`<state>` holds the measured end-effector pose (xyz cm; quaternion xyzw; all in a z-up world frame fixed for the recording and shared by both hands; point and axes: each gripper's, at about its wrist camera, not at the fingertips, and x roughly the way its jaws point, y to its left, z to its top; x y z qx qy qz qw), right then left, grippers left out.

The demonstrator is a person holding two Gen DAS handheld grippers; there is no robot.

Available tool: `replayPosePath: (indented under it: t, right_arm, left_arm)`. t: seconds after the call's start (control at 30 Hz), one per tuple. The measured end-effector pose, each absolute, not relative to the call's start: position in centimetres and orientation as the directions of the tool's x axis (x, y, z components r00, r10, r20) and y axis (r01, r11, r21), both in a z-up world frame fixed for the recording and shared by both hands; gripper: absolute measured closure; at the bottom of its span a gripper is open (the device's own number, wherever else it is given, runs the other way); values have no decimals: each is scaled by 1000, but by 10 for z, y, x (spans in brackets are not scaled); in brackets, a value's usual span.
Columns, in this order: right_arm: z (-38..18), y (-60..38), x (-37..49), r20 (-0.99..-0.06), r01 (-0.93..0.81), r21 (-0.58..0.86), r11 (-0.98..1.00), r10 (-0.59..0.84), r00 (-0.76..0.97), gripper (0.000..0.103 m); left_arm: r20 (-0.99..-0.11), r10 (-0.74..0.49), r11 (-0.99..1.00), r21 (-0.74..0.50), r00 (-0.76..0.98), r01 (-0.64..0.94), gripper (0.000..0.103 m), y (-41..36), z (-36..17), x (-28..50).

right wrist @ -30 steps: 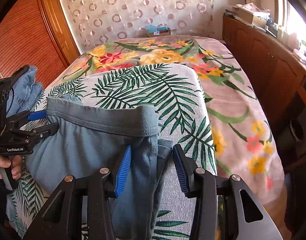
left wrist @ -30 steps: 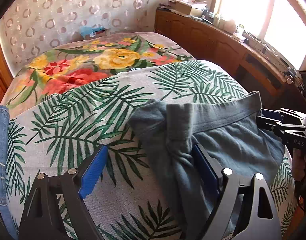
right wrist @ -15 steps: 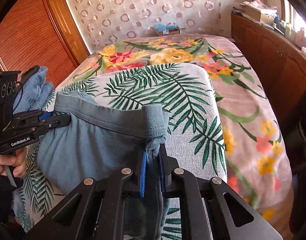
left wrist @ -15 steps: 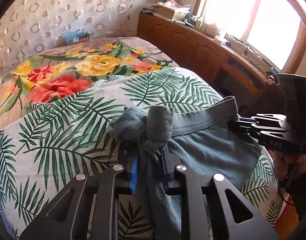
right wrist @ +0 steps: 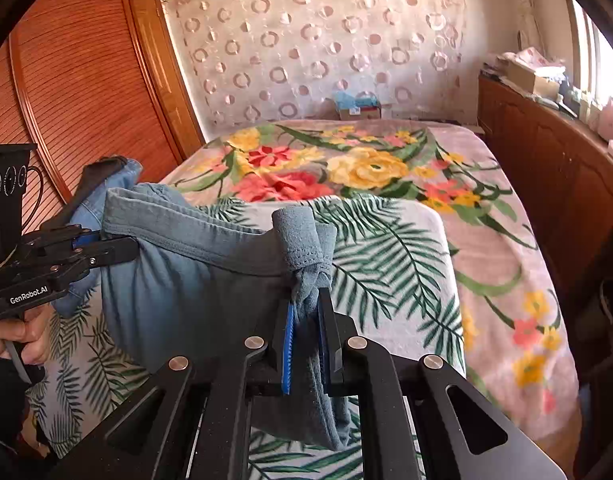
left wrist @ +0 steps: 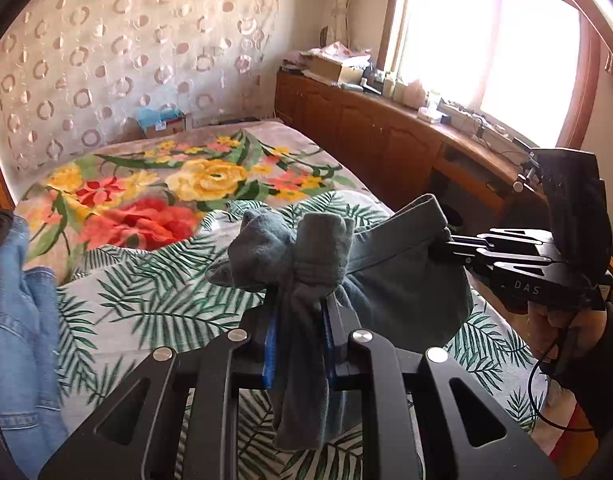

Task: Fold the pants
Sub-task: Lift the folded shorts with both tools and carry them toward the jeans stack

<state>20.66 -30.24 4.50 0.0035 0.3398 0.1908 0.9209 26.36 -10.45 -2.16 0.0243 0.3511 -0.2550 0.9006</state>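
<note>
Bed [left wrist: 118, 308] below; both grippers, left gripper [left wrist: 297, 320], right gripper [right wrist: 306, 312], clench pants [right wrist: 178, 280], legs hidden

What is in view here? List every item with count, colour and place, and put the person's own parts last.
pants: one, grey-blue, lifted by the waistband over the near end of the bed
leaf-print cover: one, white with green fronds, on the near part of the bed
floral blanket: one, pinkish with yellow and red flowers, on the far part of the bed
denim garment: one, blue, at the bed's left edge
box: one, with blue contents, at the far wall
wooden cabinet: one run, brown, under the window
left gripper: black, blue pads, shut on one waistband corner
right gripper: black, blue pads, shut on the other corner
</note>
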Motion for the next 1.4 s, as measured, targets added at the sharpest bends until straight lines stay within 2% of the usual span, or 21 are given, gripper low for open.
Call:
replayPosePath:
  t: [0.53, 1.4]
  right_arm:
    - [67, -238, 214, -567, -462, 81, 883, 422, 707, 93]
    - [84, -150, 282, -464, -641, -52, 766, 550, 695, 93]
  left_arm:
    - [-569, -372, 917, -102, 733, 386, 84, -26, 13, 239]
    - [-449, -215, 977, -102, 867, 190, 84, 88, 50, 224]
